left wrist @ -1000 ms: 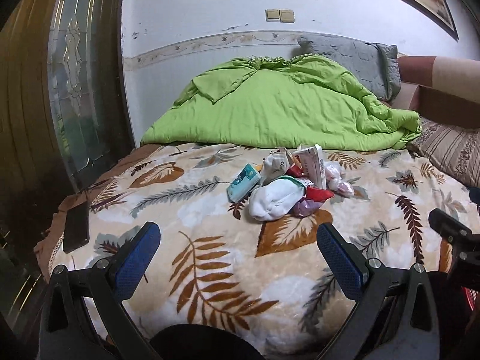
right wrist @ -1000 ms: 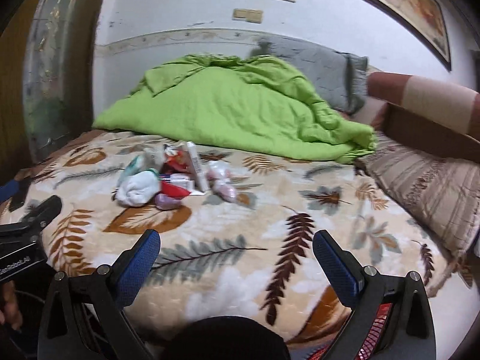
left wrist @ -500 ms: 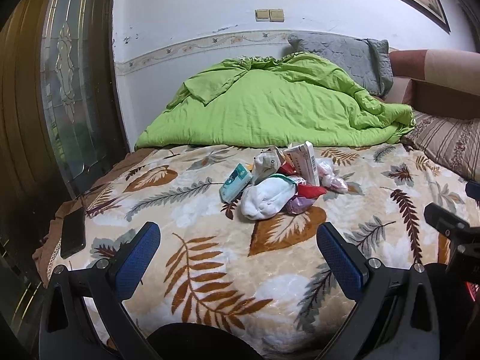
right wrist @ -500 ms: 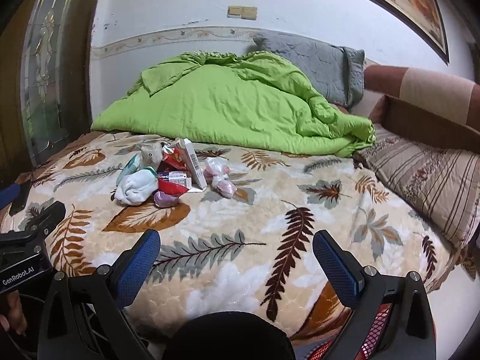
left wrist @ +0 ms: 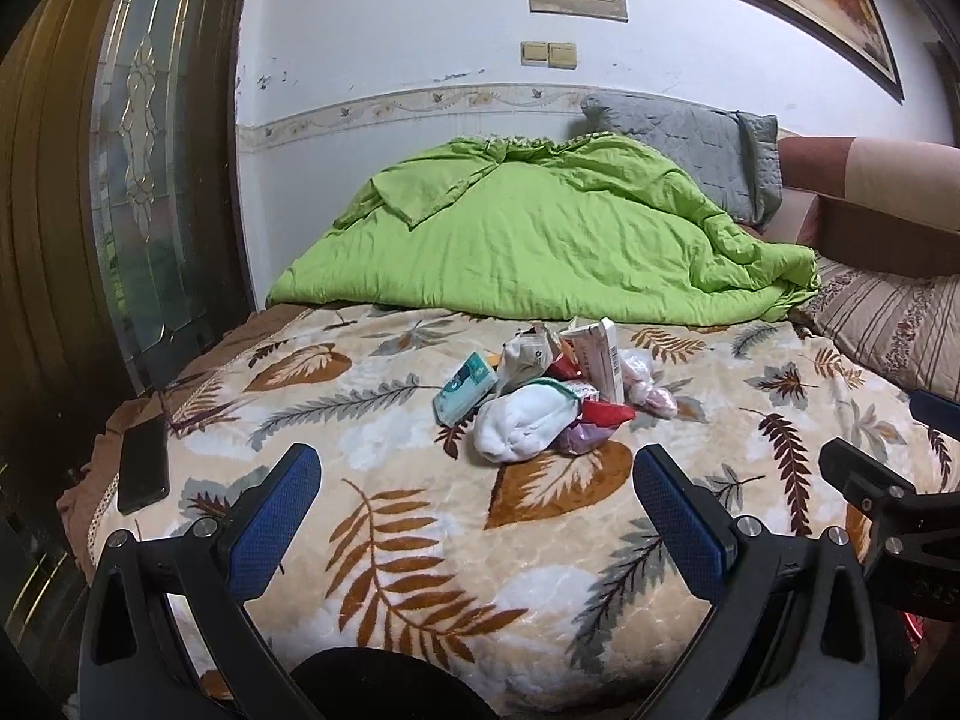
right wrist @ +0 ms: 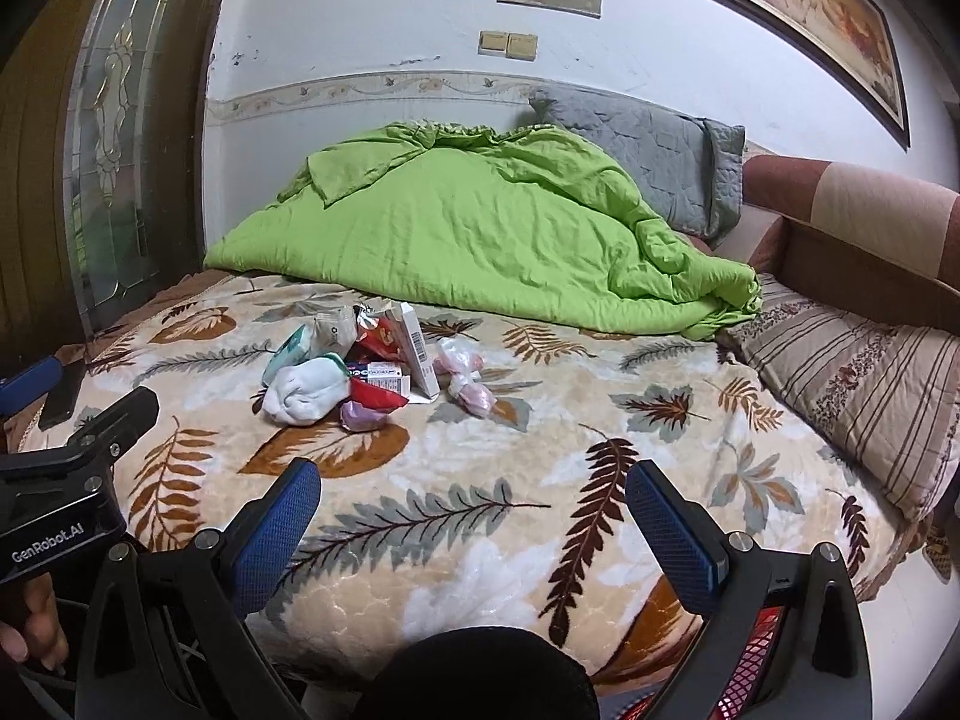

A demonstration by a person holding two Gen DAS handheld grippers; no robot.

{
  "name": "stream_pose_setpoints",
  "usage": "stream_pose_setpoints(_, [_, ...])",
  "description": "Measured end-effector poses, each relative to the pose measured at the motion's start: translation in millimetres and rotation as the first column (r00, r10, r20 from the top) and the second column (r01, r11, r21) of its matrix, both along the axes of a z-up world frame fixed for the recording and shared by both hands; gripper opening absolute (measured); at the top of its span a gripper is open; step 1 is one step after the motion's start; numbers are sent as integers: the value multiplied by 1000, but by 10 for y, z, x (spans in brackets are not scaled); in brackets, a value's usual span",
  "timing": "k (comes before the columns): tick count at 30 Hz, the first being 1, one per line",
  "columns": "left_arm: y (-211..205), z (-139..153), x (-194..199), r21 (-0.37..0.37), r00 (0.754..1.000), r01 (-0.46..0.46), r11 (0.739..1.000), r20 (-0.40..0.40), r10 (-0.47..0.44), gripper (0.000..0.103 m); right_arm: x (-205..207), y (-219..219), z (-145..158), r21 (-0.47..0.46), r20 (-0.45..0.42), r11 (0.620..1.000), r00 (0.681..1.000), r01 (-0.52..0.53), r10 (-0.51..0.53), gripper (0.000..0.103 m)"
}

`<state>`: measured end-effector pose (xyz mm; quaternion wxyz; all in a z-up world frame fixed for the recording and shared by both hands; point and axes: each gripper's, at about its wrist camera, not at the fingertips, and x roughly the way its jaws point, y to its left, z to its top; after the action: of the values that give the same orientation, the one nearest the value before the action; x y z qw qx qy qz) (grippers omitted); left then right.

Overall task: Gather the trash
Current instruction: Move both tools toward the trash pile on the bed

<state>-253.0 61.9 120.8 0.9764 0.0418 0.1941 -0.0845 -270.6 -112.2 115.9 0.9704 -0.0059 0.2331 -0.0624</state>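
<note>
A pile of trash lies on the leaf-patterned bedspread: a white crumpled wad, a teal tissue pack, a white carton, red wrappers and pink plastic bags. My left gripper hangs open over the bed's near edge, short of the pile, nothing between its blue pads. My right gripper is open too, to the right of the pile and nearer the bed's foot. Each gripper's black body shows at the edge of the other's view.
A green quilt is heaped at the back with a grey pillow behind it and a striped pillow on the right. A black phone lies at the bed's left edge. A red basket shows low down. A glass door stands left.
Both grippers have tilted up slightly, so the pile and quilt sit lower in the views and more of the wall shows. Nothing was touched; both stay open.
</note>
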Motion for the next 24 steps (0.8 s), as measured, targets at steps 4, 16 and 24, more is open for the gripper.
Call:
stream_pose_setpoints(4, [40,-20,43,-1,1000,-23,1000,-19,23,103,2,3,-15,5,-11,1000,1000,-2,2,103])
stream_pose_setpoints(16, [80,-57,71,2,999,-42,999,-33,42,103,14,21,-43,13,-26,1000,1000,-4,5,103])
stream_pose_setpoints(24, [73,-104,125,-2,997,-36,999,-62,36,103,64,-2,-83,38,-50,999,999,-13,15,103])
